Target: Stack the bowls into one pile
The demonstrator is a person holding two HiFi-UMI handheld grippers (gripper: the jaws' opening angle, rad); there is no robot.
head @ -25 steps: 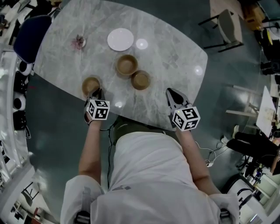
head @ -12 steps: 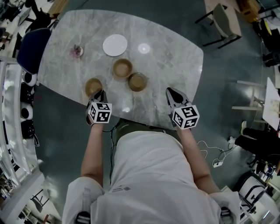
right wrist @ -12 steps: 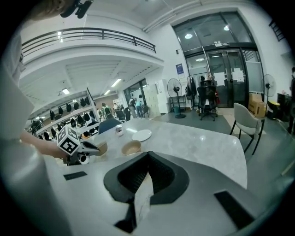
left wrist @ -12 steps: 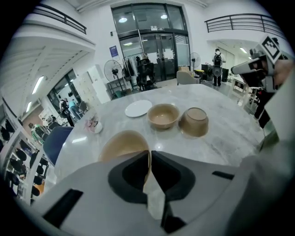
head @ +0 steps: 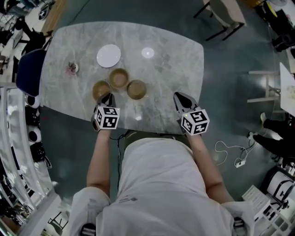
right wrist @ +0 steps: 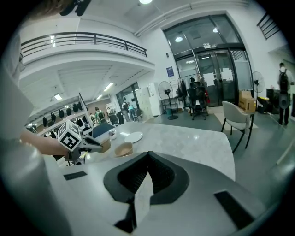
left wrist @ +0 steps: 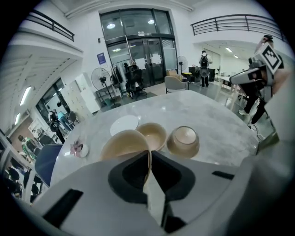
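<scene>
Three tan bowls are on the marble table (head: 179,60). My left gripper (head: 105,97) is shut on the near rim of the left bowl (head: 100,88). In the left gripper view the left gripper (left wrist: 148,156) pinches that left bowl (left wrist: 122,145) by its thin rim, tilted and raised off the table. The middle bowl (head: 118,78) and the right bowl (head: 137,89) stand just beyond it, and the middle bowl (left wrist: 155,134) and right bowl (left wrist: 184,141) also show in the left gripper view. My right gripper (head: 178,97) hovers shut and empty at the table's near edge, right of the bowls; its jaws (right wrist: 147,156) meet with nothing between them.
A white plate (head: 109,56) lies behind the bowls. A small dish with something pink (head: 71,67) sits at the table's left end. A blue chair (head: 28,69) stands off that end, and a pale chair (head: 223,14) beyond the far right corner.
My left gripper has lifted the left bowl and carried it right, close to the other two bowls. My right gripper stays near the table's front edge.
</scene>
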